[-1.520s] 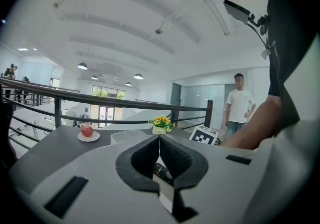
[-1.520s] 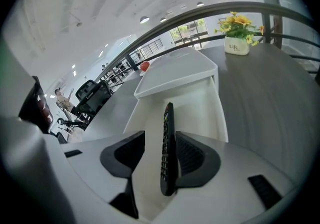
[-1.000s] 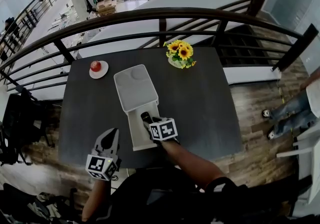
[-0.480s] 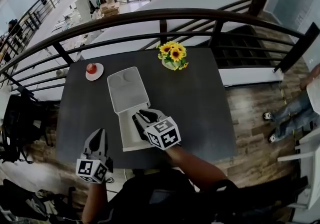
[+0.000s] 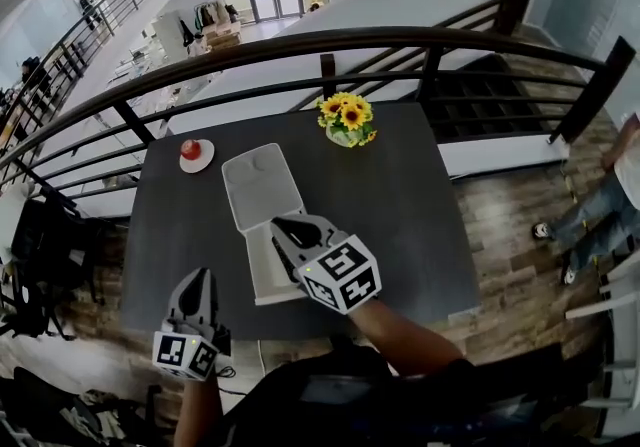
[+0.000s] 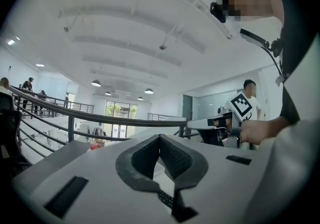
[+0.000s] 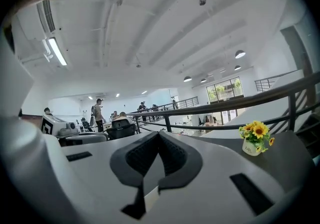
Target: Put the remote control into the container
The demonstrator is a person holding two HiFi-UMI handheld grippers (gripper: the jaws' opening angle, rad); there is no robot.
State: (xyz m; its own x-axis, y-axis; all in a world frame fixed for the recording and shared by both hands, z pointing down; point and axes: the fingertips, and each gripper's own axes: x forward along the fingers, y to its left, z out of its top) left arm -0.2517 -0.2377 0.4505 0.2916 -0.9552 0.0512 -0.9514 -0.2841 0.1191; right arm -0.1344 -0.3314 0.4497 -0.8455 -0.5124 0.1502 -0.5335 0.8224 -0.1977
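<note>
The white container stands on the dark table (image 5: pixel 410 205), its lid (image 5: pixel 260 185) folded open toward the far side and its base (image 5: pixel 262 275) toward me. My right gripper (image 5: pixel 288 232) hovers over the base, raised above it. Its jaws are shut with nothing between them, as the right gripper view (image 7: pixel 159 137) also shows. I cannot make out the remote control; the gripper covers much of the base. My left gripper (image 5: pixel 198 287) hangs just off the table's front edge, left of the container, jaws shut and empty (image 6: pixel 160 139).
A small pot of sunflowers (image 5: pixel 347 122) stands at the table's far edge, and a red apple on a saucer (image 5: pixel 191 149) at the far left. A dark railing (image 5: pixel 320 45) runs behind the table. A person's legs (image 5: pixel 600 210) show on the wooden floor at right.
The right gripper has risen from the container's base toward me, away from a black object, and its jaws have closed. The left gripper has drifted slightly back and lower.
</note>
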